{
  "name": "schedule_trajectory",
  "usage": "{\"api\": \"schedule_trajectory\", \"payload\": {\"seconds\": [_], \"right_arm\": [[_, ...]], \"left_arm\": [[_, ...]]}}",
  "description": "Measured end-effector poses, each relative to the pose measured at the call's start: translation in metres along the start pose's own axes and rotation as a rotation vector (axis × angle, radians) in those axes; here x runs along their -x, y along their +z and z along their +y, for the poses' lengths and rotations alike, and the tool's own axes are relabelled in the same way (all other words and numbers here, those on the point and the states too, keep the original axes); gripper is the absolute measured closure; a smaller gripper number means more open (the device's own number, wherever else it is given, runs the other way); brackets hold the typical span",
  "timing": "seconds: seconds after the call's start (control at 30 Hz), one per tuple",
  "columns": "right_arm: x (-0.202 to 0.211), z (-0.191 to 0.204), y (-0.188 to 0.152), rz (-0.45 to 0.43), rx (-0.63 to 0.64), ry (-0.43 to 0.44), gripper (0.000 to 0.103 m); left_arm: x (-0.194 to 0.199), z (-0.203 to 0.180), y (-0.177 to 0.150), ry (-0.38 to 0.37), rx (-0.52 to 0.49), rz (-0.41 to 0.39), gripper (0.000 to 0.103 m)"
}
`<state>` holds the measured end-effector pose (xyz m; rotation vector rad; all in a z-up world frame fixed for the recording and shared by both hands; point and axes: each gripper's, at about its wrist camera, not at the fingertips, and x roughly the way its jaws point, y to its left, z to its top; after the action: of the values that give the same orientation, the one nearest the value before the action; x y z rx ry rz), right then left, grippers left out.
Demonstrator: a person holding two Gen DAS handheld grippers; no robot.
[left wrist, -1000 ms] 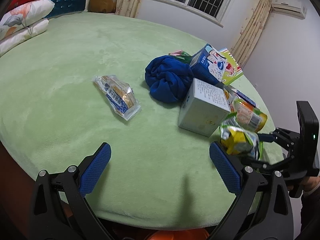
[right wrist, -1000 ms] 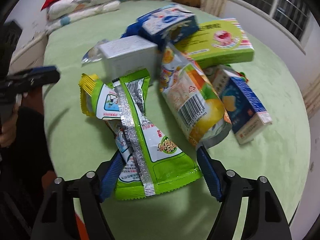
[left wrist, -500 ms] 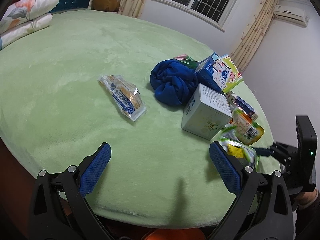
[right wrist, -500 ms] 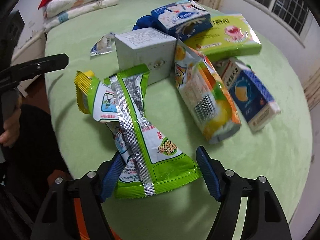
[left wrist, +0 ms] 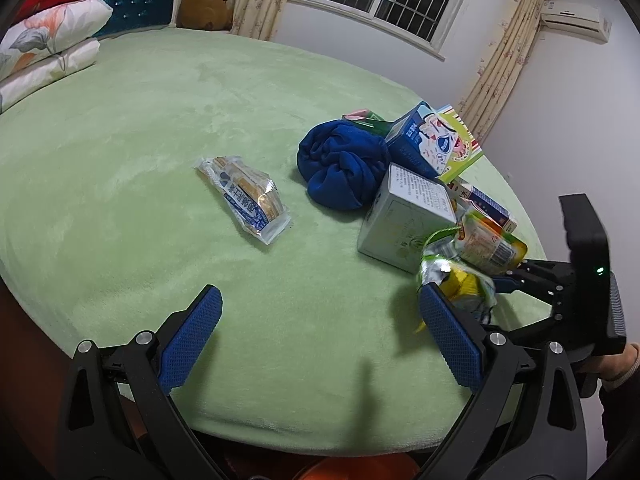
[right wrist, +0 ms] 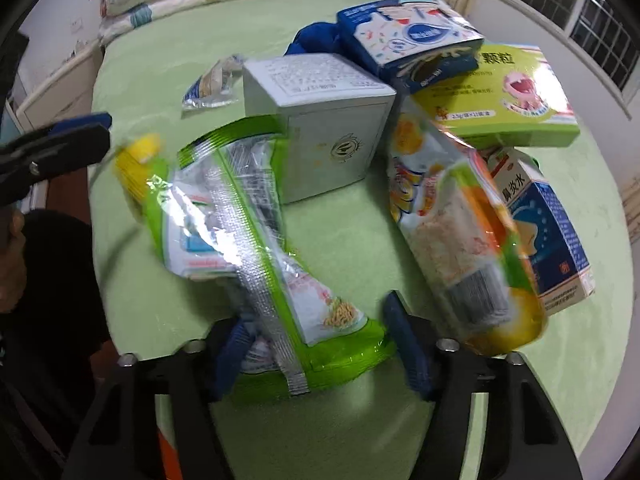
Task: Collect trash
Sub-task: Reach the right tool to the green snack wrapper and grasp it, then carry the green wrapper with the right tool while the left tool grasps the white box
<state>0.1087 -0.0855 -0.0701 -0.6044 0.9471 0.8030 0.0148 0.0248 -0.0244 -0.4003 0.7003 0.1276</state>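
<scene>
As its jaws have just been closing to lift trash off the bed, the right claw pinches the green snack wrapper; the left claw hangs open, empty.

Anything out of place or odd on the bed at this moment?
Yes. A rolled blue towel lies among the packaging litter; it looks like laundry, not trash. The grey box sits tipped on an edge against the pile. The green wrapper is crumpled between the right tongs, which have just been closing on it.
</scene>
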Motion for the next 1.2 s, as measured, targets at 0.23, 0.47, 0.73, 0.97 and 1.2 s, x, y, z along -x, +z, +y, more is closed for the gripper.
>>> {"api": "schedule_trajectory", "payload": {"seconds": [0.23, 0.47, 0.73, 0.97, 1.2], "right_arm": [[0.030, -0.014, -0.030, -0.087, -0.100, 0.021, 0.048], [0.082, -0.049, -0.091, -0.237, -0.388, 0.098, 0.048], [0.130, -0.064, -0.153, -0.442, -0.592, 0.057, 0.048], [0.137, -0.048, -0.166, -0.496, -0.614, 0.047, 0.047], [0.125, -0.047, -0.160, -0.500, -0.636, 0.060, 0.047]], "left_arm": [[-0.001, -0.007, -0.003, 0.027, -0.047, -0.004, 0.007], [-0.012, -0.043, -0.005, 0.074, -0.202, -0.011, 0.007], [-0.060, -0.084, 0.013, 0.065, -0.260, 0.032, 0.007], [-0.096, -0.081, 0.028, 0.115, -0.249, 0.051, 0.007], [-0.106, -0.097, 0.023, 0.132, -0.346, 0.011, 0.041]]}}
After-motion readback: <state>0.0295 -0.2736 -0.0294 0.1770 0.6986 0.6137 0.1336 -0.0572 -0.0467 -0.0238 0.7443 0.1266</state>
